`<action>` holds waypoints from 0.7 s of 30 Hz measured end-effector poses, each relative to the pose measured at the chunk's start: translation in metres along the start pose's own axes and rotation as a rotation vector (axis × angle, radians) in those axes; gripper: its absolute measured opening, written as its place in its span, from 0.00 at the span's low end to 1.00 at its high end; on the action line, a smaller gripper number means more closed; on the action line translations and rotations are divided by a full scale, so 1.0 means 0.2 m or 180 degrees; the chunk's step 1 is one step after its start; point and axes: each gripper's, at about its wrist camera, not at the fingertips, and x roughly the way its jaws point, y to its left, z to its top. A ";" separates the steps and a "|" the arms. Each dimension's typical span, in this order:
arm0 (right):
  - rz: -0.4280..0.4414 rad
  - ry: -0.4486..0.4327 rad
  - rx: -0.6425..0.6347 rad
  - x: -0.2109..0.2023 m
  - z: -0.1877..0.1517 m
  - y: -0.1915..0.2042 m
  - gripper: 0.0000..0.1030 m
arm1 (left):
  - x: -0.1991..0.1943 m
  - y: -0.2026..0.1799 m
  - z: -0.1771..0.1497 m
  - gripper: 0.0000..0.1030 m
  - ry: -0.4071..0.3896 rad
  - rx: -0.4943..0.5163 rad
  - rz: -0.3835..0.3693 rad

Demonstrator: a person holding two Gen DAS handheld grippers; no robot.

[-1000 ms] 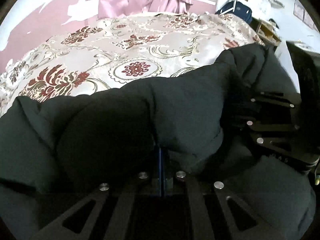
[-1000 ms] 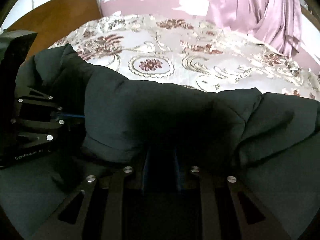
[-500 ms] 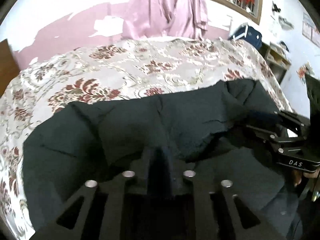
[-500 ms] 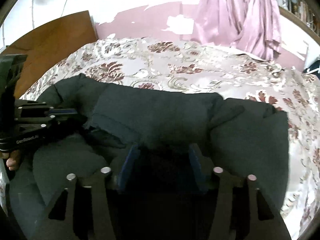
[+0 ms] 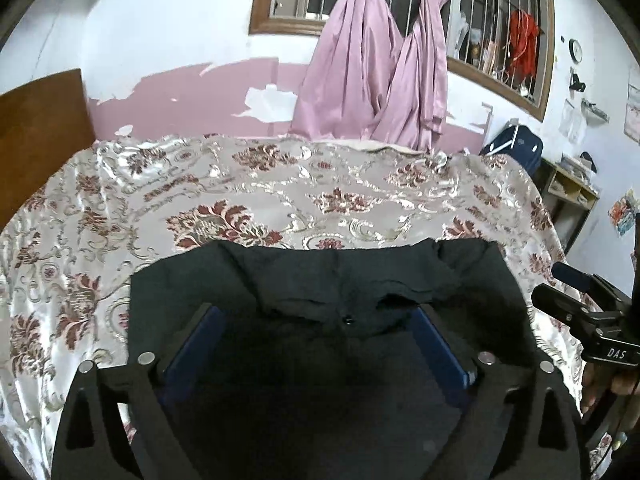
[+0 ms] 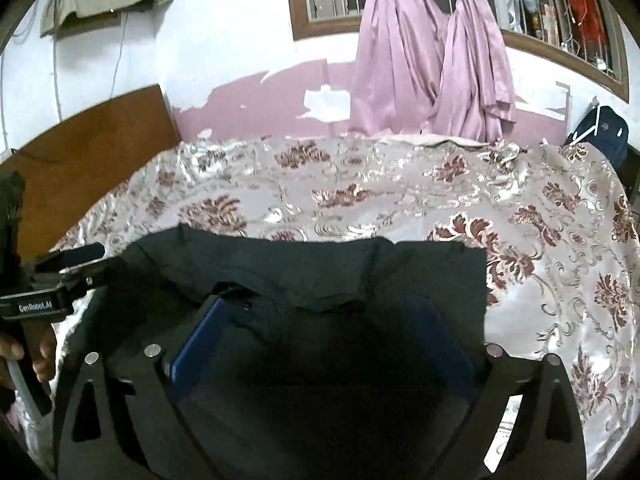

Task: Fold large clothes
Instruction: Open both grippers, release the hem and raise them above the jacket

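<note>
The left hand-held gripper (image 5: 320, 344) has its 2 blue-padded fingers (image 5: 198, 344) spread wide, holding nothing, poised over the near part of the garment (image 5: 360, 276). The right hand-held gripper (image 6: 324, 340) is likewise spread wide and empty, its fingers (image 6: 200, 336) over the same dark cloth. Each appears at the edge of the other's view, beside the garment's side edge. The garment is a dark folded piece lying flat on the bed (image 5: 280, 192), at the bed's near edge, with a loose folded layer across its far half. The bed has a floral cover. Beyond the bed hang pink curtains (image 5: 380, 80) below a barred window (image 5: 500, 32); a brown headboard (image 6: 92, 152) stands at the bed's left end.
</note>
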 end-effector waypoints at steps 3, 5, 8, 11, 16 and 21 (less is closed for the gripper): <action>-0.0035 -0.0079 -0.0018 -0.11 -0.01 0.04 0.98 | -0.14 -0.02 -0.02 0.99 -0.0102 -0.0026 0.0019; -0.0057 -0.0148 -0.0034 -0.20 -0.01 0.06 0.98 | -0.23 -0.04 -0.04 1.00 -0.0161 -0.0035 0.0042; -0.0046 -0.0230 -0.0024 -0.32 -0.03 0.08 0.98 | -0.37 -0.06 -0.07 1.00 -0.0262 -0.0044 0.0038; -0.0029 -0.0289 -0.0009 -0.44 -0.05 0.10 0.98 | -0.48 -0.09 -0.10 1.00 -0.0324 -0.0050 0.0043; -0.0016 -0.0378 -0.0039 -0.63 -0.09 0.13 0.98 | -0.69 -0.12 -0.17 1.00 -0.0485 -0.0031 0.0096; -0.0007 -0.0465 -0.0111 -0.80 -0.13 0.18 0.98 | -0.87 -0.15 -0.24 1.00 -0.0579 -0.0016 0.0119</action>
